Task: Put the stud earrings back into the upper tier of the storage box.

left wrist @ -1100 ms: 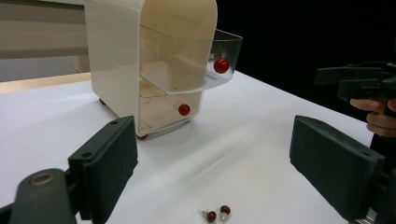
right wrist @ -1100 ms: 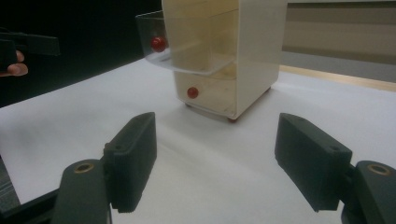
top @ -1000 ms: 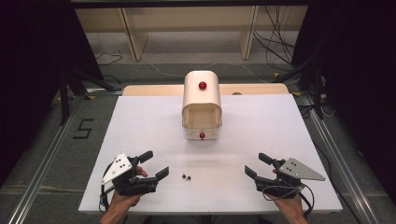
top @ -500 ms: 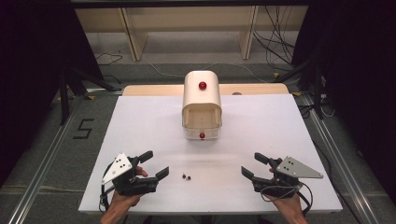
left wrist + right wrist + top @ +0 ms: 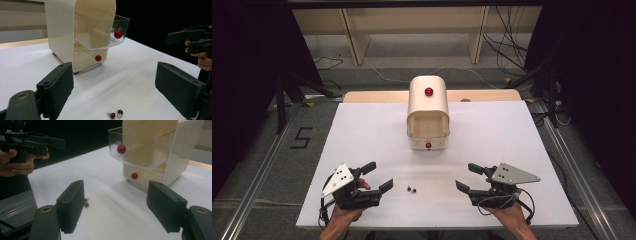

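Note:
A cream cabinet [image 5: 428, 112] stands at the middle back of the white table, with a red knob [image 5: 428, 91] on its top. Its upper clear drawer [image 5: 107, 37] is pulled out and carries a red knob [image 5: 118, 34]. A lower drawer knob [image 5: 98, 58] sits below it. Two tiny dark red earrings [image 5: 411, 189] lie near the front edge, between the grippers. My left gripper [image 5: 379, 176] is open to their left, holding nothing. My right gripper [image 5: 468, 176] is open to their right, also holding nothing. The earrings [image 5: 116, 114] lie just ahead of the left jaws.
The white table [image 5: 362, 130] ends at a wooden strip behind the cabinet. Metal rails run along both sides on the floor, cables lie at the back right, and a "5" is marked on the floor at the left. Wooden shelving stands beyond.
My right gripper has shifted left, closer to the earrings. The left gripper and the cabinet have stayed put.

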`<state>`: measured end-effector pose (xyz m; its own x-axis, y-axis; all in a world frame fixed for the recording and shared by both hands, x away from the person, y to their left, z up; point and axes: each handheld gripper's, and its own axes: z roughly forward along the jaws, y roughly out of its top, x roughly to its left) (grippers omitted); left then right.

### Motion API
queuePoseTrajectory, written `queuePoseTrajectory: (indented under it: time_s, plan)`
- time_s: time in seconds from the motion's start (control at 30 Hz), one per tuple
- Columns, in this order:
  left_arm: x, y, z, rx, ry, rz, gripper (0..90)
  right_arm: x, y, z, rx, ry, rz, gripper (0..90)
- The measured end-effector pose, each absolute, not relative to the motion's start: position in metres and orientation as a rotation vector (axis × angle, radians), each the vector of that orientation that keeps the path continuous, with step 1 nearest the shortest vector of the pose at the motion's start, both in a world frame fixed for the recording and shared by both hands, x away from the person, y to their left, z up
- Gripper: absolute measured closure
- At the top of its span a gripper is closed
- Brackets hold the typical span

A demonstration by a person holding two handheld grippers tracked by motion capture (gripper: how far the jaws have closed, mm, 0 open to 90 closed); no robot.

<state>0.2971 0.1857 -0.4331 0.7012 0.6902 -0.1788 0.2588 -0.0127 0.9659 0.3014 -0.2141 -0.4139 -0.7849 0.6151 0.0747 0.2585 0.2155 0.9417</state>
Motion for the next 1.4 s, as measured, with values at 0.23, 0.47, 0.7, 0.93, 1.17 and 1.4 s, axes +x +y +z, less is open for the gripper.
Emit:
queuePoseTrajectory:
  time_s: [0.23, 0.47, 0.7, 0.93, 1.17, 1.4]
  plan:
    - [0.297, 0.186, -0.433, 1.586, 0.799, 0.408, 14.8, 0.311, -0.192, -0.416, 0.771, 2.292, 1.554, 31.7]
    - [0.297, 0.187, -0.433, 1.583, 0.798, 0.409, 14.8, 0.321, -0.168, -0.419, 0.703, 2.4, 1.516, 33.5]
    - [0.297, 0.186, -0.433, 1.582, 0.797, 0.408, 14.8, 0.331, -0.14, -0.424, 0.636, 2.507, 1.475, 34.3]
    - [0.297, 0.187, -0.433, 1.581, 0.8, 0.408, 14.8, 0.339, -0.117, -0.431, 0.577, 2.608, 1.407, 34.4]
    - [0.297, 0.187, -0.433, 1.578, 0.799, 0.41, 14.9, 0.346, -0.1, -0.438, 0.517, 2.709, 1.354, 38.3]
    - [0.297, 0.187, -0.433, 1.576, 0.801, 0.41, 14.9, 0.355, -0.085, -0.449, 0.502, 2.767, 1.253, 41.0]
